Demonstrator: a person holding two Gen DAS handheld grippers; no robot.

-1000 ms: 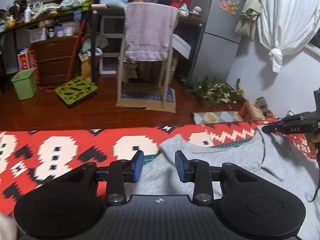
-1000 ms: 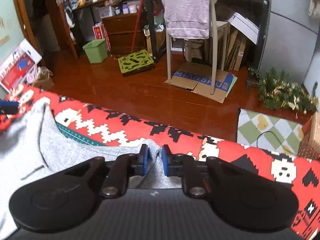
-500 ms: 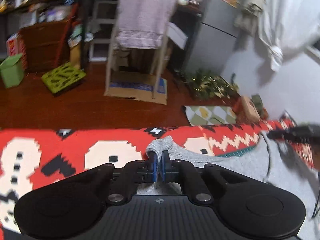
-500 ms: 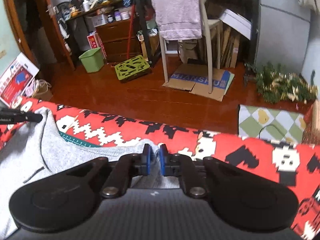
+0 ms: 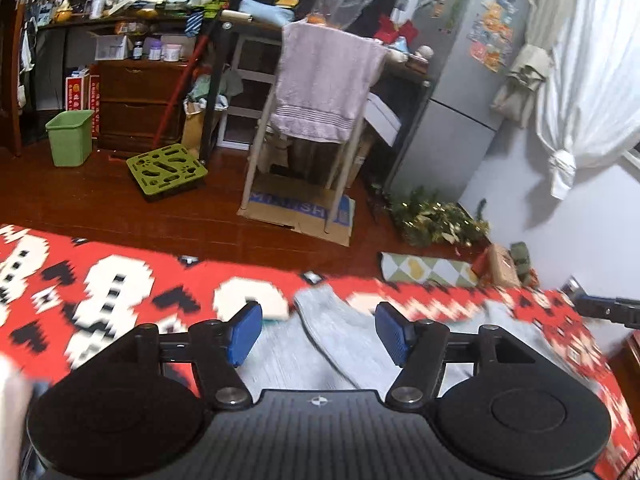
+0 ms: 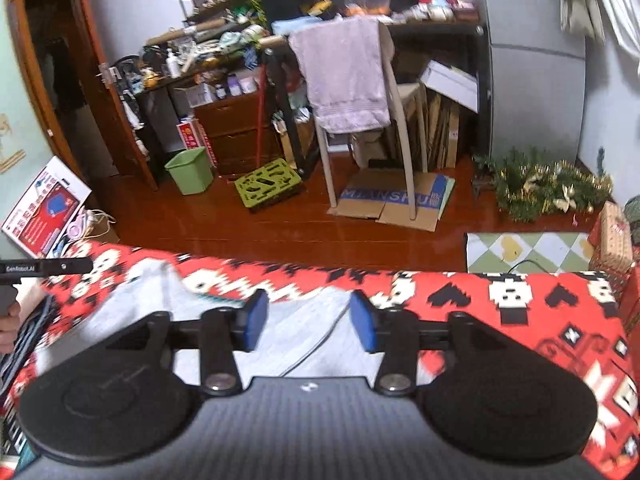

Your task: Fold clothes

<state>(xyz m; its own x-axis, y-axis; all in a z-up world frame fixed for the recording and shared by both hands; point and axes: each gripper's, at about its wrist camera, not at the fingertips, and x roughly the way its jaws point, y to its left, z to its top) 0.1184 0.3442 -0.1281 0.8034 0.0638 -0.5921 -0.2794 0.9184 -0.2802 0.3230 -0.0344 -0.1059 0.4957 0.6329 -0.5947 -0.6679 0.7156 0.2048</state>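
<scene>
While the left wrist view looks along the left gripper (image 5: 318,332), we see its blue pads spread wide and holding nothing, a folded edge of the grey garment (image 5: 344,344) lying between them on the red patterned blanket (image 5: 120,288). Beyond the blanket's far edge, a green bin (image 5: 69,138) stands on the wooden floor; we cannot tell what is in it. In the right wrist view, the right gripper (image 6: 310,322) also gapes empty over the garment (image 6: 304,320), which lies on the blanket (image 6: 520,304), and the bin (image 6: 190,170) sits well beyond, its contents hidden.
</scene>
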